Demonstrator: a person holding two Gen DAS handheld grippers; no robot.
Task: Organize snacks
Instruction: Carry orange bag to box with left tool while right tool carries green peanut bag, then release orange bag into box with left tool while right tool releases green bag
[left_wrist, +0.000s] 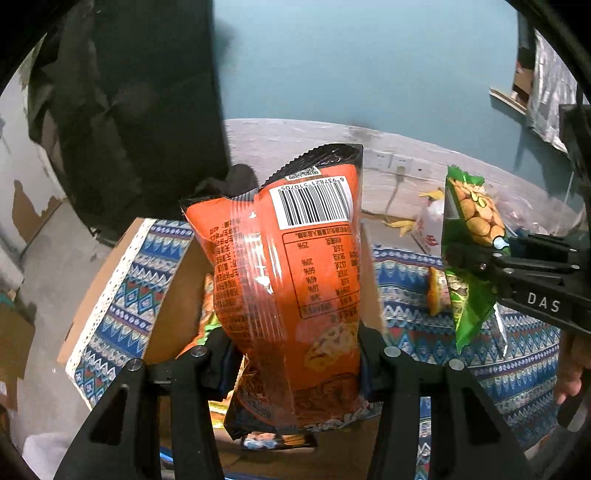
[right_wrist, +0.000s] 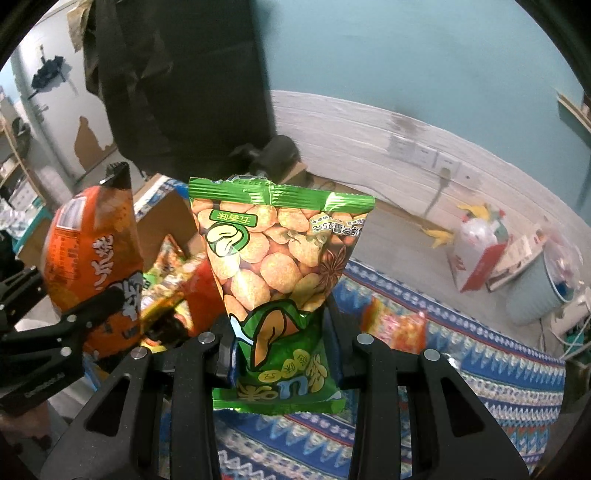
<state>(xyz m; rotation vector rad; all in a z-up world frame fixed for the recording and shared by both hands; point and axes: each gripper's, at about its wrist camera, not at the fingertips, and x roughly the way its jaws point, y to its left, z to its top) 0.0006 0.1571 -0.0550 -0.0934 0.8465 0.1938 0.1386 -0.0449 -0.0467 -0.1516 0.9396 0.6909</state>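
We see left gripper (left_wrist: 295, 354) clenched on glossy orange snack bag (left_wrist: 291, 266), crinkled plastic, long axis upright, barcode end up, over cardboard box (left_wrist: 173, 295). Right gripper (right_wrist: 280, 347) grasping shiny green foil packet (right_wrist: 277, 266), upright, above patterned woven cloth (right_wrist: 480, 387).

The snack bag (left_wrist: 291, 280) is orange with a black top edge and a white barcode patch. At three o'clock from it hangs a green packet (right_wrist: 277, 266) printed with tan beans. The cloth (left_wrist: 517, 354) shows blue, white and red zigzag bands.
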